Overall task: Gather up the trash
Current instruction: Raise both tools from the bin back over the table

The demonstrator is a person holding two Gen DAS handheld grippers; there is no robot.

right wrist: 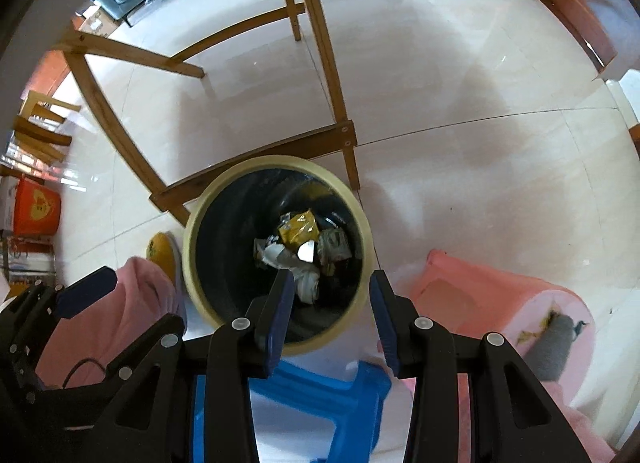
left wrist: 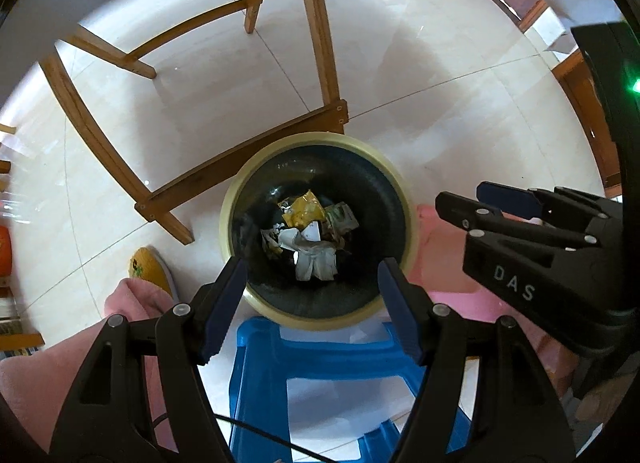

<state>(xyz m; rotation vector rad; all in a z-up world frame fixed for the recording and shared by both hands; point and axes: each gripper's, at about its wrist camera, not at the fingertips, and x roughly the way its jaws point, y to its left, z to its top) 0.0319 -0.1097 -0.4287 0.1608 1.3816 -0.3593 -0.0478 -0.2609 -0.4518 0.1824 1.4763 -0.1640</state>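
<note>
Left wrist | one bin | two tools: left tool wide, right tool narrower, both empty

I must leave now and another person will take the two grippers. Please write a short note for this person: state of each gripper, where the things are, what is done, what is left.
Left gripper: open, nothing between its fingers, above the trash bin.
Right gripper: open, empty too, above the same bin.
Things: wrappers and crumpled paper lie at the bottom of the bin, which stands on the floor beside a blue stool.
Done: that trash is in the bin.
Left: no loose trash shows on the floor nearby; look around for more.
</note>
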